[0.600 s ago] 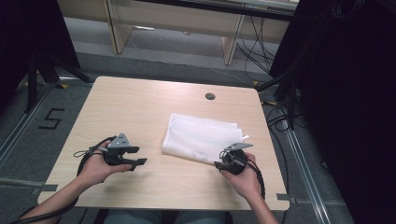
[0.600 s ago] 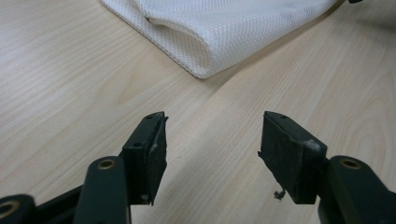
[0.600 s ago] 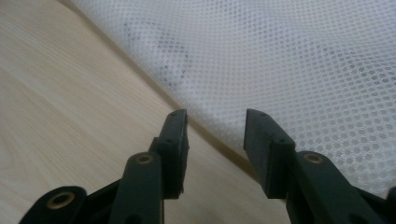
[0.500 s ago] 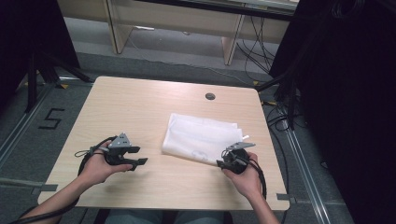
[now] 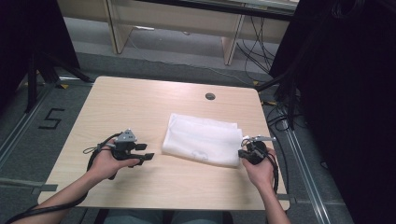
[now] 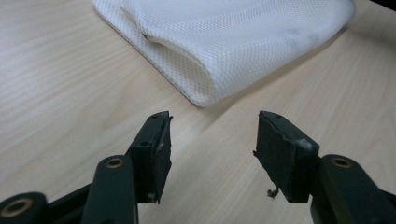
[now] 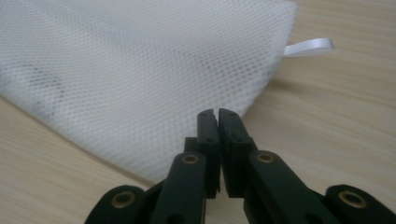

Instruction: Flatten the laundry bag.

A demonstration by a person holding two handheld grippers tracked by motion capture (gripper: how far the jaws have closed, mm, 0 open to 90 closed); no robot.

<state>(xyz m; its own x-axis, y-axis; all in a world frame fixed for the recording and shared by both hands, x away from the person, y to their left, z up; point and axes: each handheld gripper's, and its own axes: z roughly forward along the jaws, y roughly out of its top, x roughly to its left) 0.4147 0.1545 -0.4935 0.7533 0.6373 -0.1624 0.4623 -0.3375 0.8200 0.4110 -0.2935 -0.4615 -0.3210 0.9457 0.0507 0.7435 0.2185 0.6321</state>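
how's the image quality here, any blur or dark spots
High view: even light on the table, dark and murky around its right side. Left gripper view: the fingers sharp, the white mesh cloth crisp with a soft shadow under its fold. Right gripper view: the cloth's far part slightly soft, no glare.

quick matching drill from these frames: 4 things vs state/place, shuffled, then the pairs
Things:
1. left gripper
2. right gripper
3. mesh cloth
4. round hole

States or places:
A. folded, lying mid-table
B. jaws closed together
C. in the tabletop beyond the cloth
D. jaws apart, nothing between

Pairs: 1-D, 2-B, 3-A, 4-C
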